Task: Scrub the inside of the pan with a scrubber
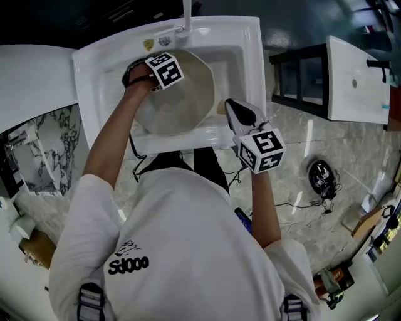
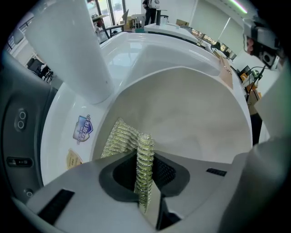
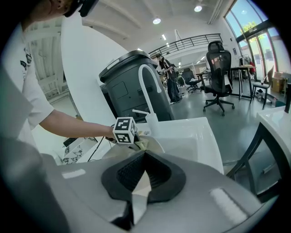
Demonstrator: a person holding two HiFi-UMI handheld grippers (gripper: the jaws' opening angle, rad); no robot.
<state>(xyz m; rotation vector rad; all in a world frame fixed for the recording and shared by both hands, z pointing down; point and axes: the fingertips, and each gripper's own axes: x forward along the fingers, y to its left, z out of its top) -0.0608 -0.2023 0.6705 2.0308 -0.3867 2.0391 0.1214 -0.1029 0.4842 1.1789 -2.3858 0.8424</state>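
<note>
A cream pan (image 1: 182, 100) lies tilted in the white sink (image 1: 247, 50). My left gripper (image 1: 160, 78) reaches into it from the left, under its marker cube. In the left gripper view, that gripper (image 2: 144, 182) is shut on a yellow-green mesh scrubber (image 2: 125, 139), which rests against the pan's pale inner wall (image 2: 191, 113). My right gripper (image 1: 230, 108) is at the pan's right side, shut on the beige pan handle (image 3: 138, 184). Past the right gripper's jaws I see the pan's rim (image 3: 154, 144) and the left gripper's cube (image 3: 124, 130).
A white faucet (image 1: 186, 15) stands at the sink's far rim, close above the scrubber (image 2: 72, 45). To the right are a black frame (image 1: 301, 75) and another white basin (image 1: 354, 81). Cables and a black device (image 1: 321, 177) lie on the marble floor. A dark bin (image 3: 122, 86) stands behind the sink.
</note>
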